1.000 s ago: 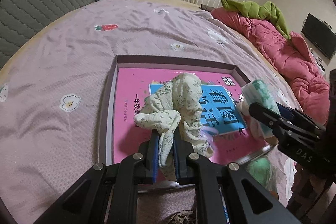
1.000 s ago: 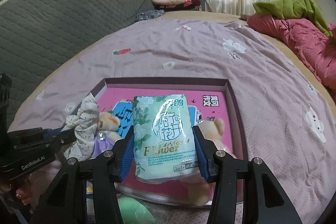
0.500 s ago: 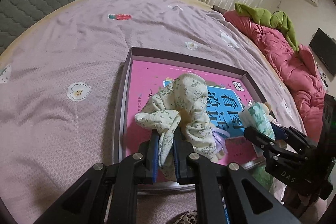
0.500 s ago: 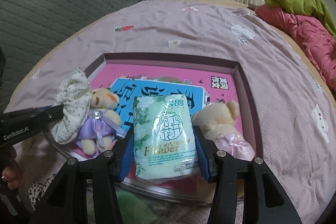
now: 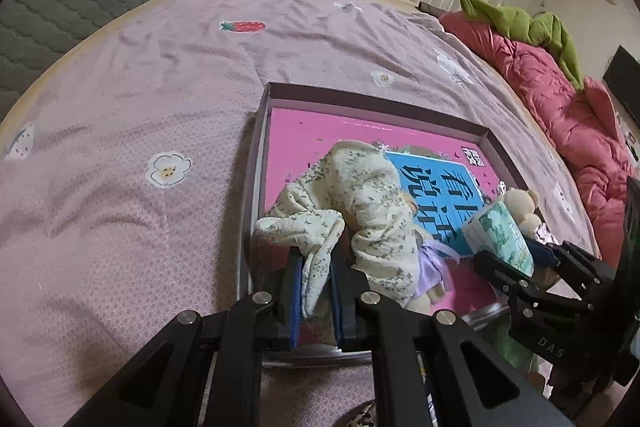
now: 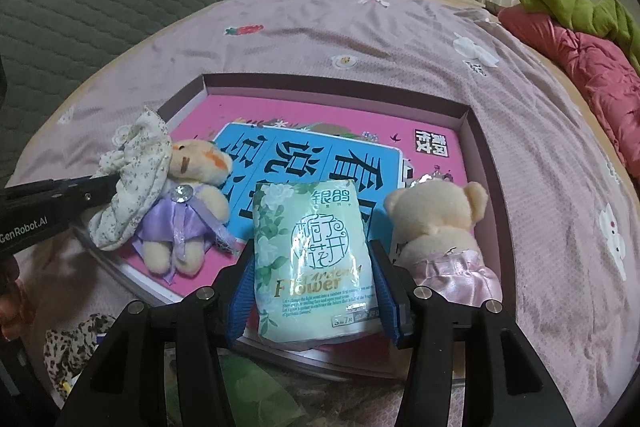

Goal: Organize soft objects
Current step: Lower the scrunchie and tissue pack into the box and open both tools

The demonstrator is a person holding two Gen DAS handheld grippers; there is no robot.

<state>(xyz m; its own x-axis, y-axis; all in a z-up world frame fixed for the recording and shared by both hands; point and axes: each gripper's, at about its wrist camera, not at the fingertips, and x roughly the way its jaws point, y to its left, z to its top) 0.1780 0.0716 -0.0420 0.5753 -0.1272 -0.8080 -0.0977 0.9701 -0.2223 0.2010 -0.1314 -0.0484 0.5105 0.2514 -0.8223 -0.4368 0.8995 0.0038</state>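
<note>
Floral cotton cloth (image 5: 360, 203) is pinched in the left gripper (image 5: 316, 291), jaws nearly shut on a fold of it; the rest drapes over the bear in the purple dress (image 6: 184, 203), which sits at the near-left of the tray (image 6: 476, 143). Right gripper (image 6: 314, 291) has the green tissue pack (image 6: 314, 259) between its blue pads (image 6: 240, 291); jaws have just been opening a little, and a slight gap shows at the right pad, so can't tell if they still press. Pack stands upright at the tray's near edge, between the two bears. Bear in the pink skirt (image 6: 440, 227) lies just right of it, inside the tray. Tray floor is a pink book cover (image 5: 320, 131) with a blue title panel. Tray rests on the mauve bedspread (image 5: 160, 67).
</note>
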